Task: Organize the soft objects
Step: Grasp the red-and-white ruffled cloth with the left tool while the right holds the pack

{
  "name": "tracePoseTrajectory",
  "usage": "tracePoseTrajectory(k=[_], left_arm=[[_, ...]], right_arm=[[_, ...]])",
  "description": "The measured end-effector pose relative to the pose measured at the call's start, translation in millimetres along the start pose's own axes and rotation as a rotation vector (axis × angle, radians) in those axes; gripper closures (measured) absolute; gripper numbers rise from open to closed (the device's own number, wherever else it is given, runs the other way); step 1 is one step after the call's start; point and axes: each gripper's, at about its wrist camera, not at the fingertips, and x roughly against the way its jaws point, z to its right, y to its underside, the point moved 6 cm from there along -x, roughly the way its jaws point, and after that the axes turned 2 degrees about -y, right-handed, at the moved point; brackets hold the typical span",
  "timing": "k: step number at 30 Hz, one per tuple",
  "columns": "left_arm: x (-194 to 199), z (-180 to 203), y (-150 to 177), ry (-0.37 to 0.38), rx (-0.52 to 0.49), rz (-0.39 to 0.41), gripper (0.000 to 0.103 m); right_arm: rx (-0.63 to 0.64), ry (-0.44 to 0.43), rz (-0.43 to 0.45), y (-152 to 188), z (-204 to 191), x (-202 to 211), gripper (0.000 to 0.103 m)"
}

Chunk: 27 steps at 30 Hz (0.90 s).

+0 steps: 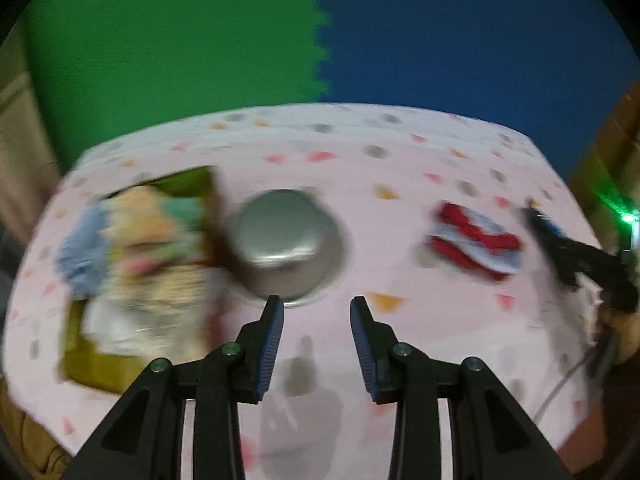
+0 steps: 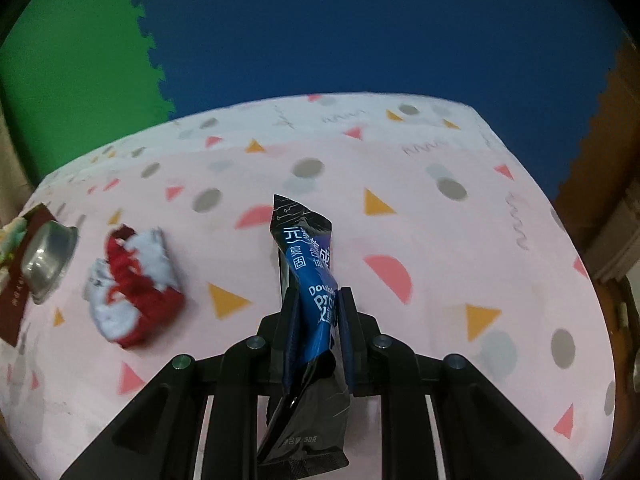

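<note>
L tongs [image 1: 317,302]: jaws apart, nothing between the pads, just pink cloth below. View badly smeared. R tongs [image 2: 318,300]: clenched on a blue/black foil packet [image 2: 306,256], pads pressing both sides mid-length; top end sticks up past my tips toward 12, crumpled tail hangs back toward 6, under the frame.

Table [image 2: 440,240]: pink cover w/ triangles, dots, half-circles. Foam mat wall behind it, green [image 1: 160,40] at 10–11, blue [image 1: 480,40] at 1–2, zigzag seam between.

From L cam:
- Steel bowl [image 1: 286,236] upside down, at 11 just beyond my L finger; the finger's tip overlaps the bowl's near rim in view, contact unclear.
- Box [image 1: 92,364], olive inside, dark red-brown wall, at 9–10, touching or just beside the bowl. Heaped w/ soft stuff [image 1: 136,248]: pale blue fluffy piece on the far-left edge, cream/yellow, mint, white bits. Too blurred to name each.
- Red-and-white knit item [image 1: 474,242] at 2, loose on the cloth, well apart from the box.
- R tongs w/ packet seen as a dark streak at 3, near the table's edge.

From R cam:
- Knit item at 9, near my tips, flat on the cloth, not touching the packet.
- Bowl and box edge further out at 9, at the frame's rim.
</note>
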Motion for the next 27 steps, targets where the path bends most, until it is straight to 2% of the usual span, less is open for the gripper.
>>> tracePoseTrajectory(k=[5,10,15,20,26,27], left_arm=[[-20,59,-18,0.072,-0.05,-0.025,0.068],[-42,104,-34,0.171,-0.023,-0.066,0.068],[-63,129,-45,0.19,-0.014,-0.077,0.068],[-76,144,-52,0.241,0.031,-0.089,0.068],[-104,149,-49,0.199,0.026,-0.116,0.067],[-109,150,-46,0.196,0.025,-0.128,0.064]], right_arm=[[-0.018,-0.018,0.022,8,4,-3,0.086],[-0.029,-0.038,0.017,10,3,-8,0.085],[-0.039,-0.053,0.014,10,4,-10,0.085],[-0.049,-0.07,0.012,11,5,-11,0.084],[-0.058,-0.085,0.01,11,6,-11,0.083],[-0.059,-0.086,0.01,11,6,-12,0.083]])
